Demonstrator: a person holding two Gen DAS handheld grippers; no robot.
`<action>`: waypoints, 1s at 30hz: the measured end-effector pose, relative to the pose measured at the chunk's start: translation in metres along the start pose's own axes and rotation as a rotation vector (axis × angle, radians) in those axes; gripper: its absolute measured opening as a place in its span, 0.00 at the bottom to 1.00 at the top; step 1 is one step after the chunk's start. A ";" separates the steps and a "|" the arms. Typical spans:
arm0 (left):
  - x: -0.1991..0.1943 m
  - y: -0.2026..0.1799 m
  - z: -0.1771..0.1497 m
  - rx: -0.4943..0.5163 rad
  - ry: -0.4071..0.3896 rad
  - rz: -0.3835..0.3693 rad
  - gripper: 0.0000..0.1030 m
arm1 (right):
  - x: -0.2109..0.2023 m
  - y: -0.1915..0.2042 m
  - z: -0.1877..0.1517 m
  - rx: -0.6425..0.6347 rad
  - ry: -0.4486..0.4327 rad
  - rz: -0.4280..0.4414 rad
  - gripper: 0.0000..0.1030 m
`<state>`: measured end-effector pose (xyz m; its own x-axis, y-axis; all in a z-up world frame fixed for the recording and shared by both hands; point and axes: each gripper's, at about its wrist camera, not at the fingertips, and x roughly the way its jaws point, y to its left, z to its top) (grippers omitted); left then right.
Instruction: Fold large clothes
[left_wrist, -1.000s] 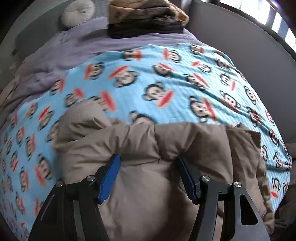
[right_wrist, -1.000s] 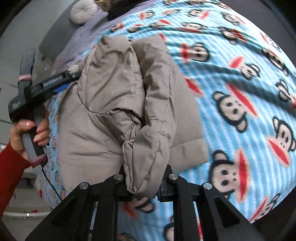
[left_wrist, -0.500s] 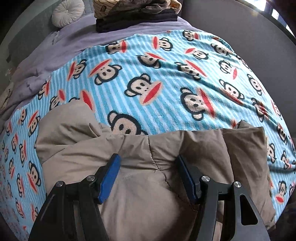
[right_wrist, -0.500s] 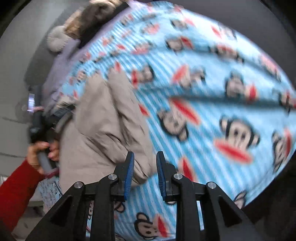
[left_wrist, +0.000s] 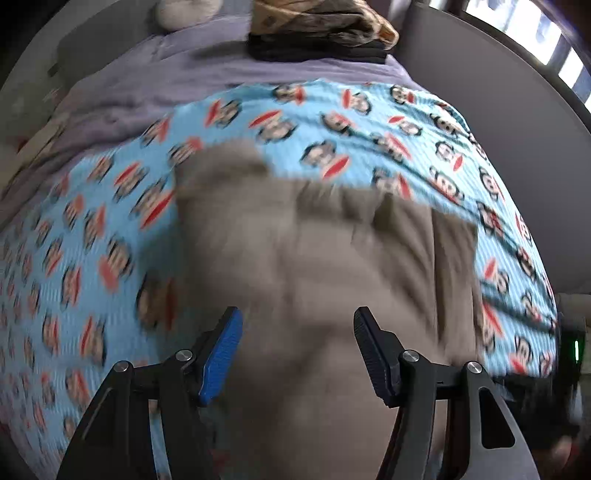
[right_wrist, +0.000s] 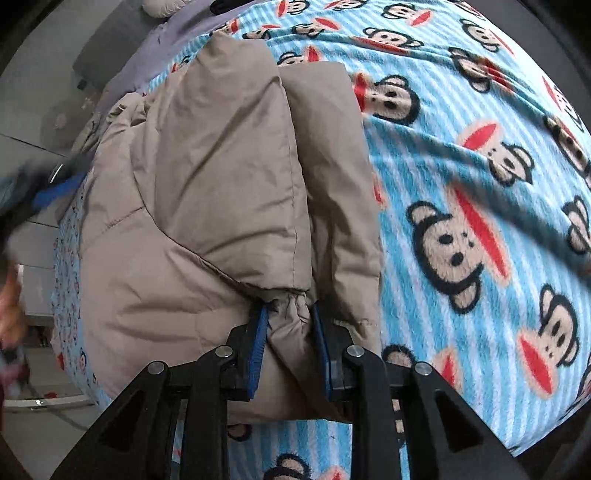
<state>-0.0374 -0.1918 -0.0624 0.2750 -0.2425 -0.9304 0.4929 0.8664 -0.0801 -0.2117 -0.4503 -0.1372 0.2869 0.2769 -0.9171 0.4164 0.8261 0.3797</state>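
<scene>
The jacket's cuff sits pinched between the right gripper's fingers.

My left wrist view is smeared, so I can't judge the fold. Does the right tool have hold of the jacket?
Observer: It looks so. The right tool has a bunched cuff of the tan jacket between its pads, and the fabric fills the gap.
Operator: Is a sleeve folded in?
Observer: Yes, one sleeve lies lengthwise over the jacket's body and ends at that cuff.
Operator: Where is my left tool from that side?
Observer: The left tool is at the jacket's opposite edge. It is blurred, so I cannot tell whether it is touching the jacket.
</scene>
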 end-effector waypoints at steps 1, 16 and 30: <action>-0.004 0.004 -0.017 -0.015 0.013 -0.002 0.62 | 0.006 -0.001 0.006 0.003 0.004 0.002 0.25; 0.016 0.010 -0.089 -0.140 0.150 -0.004 0.73 | 0.032 0.024 0.003 -0.011 0.080 -0.066 0.28; 0.005 0.016 -0.095 -0.155 0.155 0.007 0.73 | -0.003 0.043 -0.008 -0.017 0.060 -0.075 0.33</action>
<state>-0.1066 -0.1378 -0.1020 0.1419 -0.1770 -0.9739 0.3551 0.9275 -0.1168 -0.2013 -0.4120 -0.1191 0.2033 0.2424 -0.9486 0.4198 0.8537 0.3081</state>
